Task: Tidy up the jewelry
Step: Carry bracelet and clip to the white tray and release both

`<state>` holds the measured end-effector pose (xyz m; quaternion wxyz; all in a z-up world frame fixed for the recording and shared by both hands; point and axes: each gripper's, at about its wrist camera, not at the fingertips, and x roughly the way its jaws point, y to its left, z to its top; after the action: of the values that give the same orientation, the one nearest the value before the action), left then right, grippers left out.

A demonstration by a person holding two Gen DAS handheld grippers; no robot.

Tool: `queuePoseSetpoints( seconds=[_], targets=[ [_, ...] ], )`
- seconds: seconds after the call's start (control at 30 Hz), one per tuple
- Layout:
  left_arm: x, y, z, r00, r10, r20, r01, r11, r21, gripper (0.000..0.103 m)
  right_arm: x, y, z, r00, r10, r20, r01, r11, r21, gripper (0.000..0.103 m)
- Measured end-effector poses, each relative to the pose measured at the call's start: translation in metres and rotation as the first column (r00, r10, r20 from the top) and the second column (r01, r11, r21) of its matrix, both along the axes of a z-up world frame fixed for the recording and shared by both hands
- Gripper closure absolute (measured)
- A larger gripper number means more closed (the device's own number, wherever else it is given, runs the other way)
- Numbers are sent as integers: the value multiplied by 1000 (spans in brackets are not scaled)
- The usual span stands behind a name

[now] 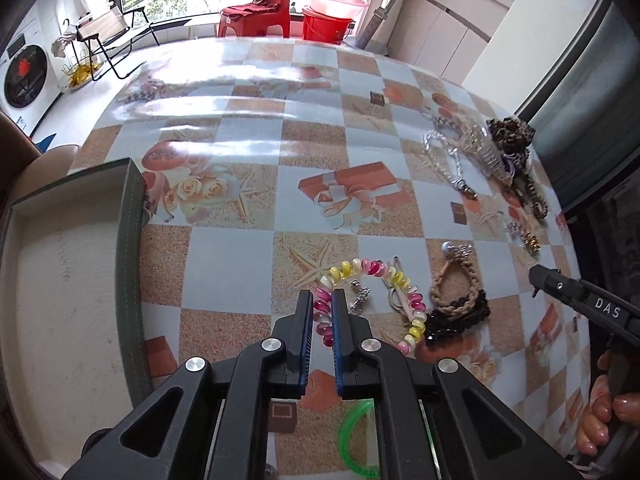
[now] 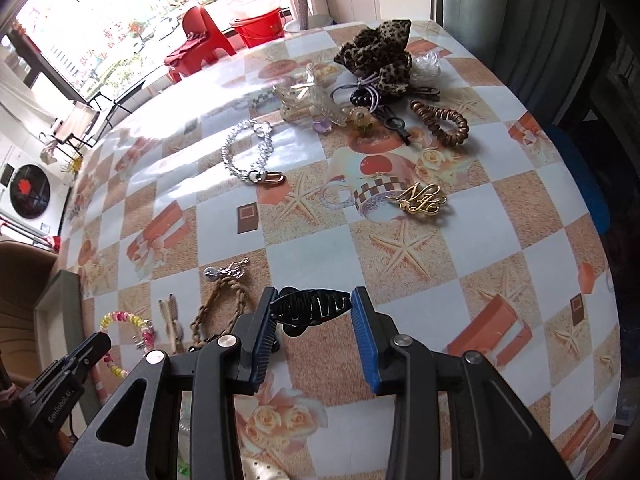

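I have both picks made, I think — my left hand-held gripper (image 1: 322,312) is pinching the pink-and-yellow bead bracelet (image 1: 372,276), and my right hand-held gripper (image 2: 314,306) clamps the black claw clip (image 2: 310,306) end to end. Next each piece has to travel to the open green box (image 1: 132,240) just left of my left hand-held gripper, without the bracelet snagging its neighbours. Counting outward on the table (image 2: 500,240): one braided cord bracelet (image 2: 218,308) beside the clip, then one gold brooch (image 2: 422,200), one silver chain (image 2: 248,152), one copper coil hair tie (image 2: 442,122) — farthest, one leopard scrunchie (image 2: 378,54).
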<state>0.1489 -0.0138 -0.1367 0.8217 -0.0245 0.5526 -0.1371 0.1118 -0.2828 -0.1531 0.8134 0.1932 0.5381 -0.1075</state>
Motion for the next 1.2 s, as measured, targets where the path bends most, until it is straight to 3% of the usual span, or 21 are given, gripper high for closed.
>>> queuePoseSetpoints(
  seconds=[0.3, 0.57, 0.9, 1.2],
  targets=[
    [-12, 37, 44, 996, 57, 62, -55, 998, -36, 91, -2, 37, 26, 995, 95, 23, -96, 994, 44, 63],
    [-14, 119, 62, 973, 207, 104, -206, 978, -15, 91, 31, 125, 42, 959, 274, 69, -281, 952, 123, 63],
    [8, 215, 35, 922, 370, 113, -378, 924, 62, 91, 86, 265, 37, 869, 483, 106, -494, 847, 196, 63],
    [39, 249, -4, 907, 413, 84, -419, 904, 88, 91, 123, 326, 0, 846, 530, 59, -530, 824, 202, 63]
  ],
)
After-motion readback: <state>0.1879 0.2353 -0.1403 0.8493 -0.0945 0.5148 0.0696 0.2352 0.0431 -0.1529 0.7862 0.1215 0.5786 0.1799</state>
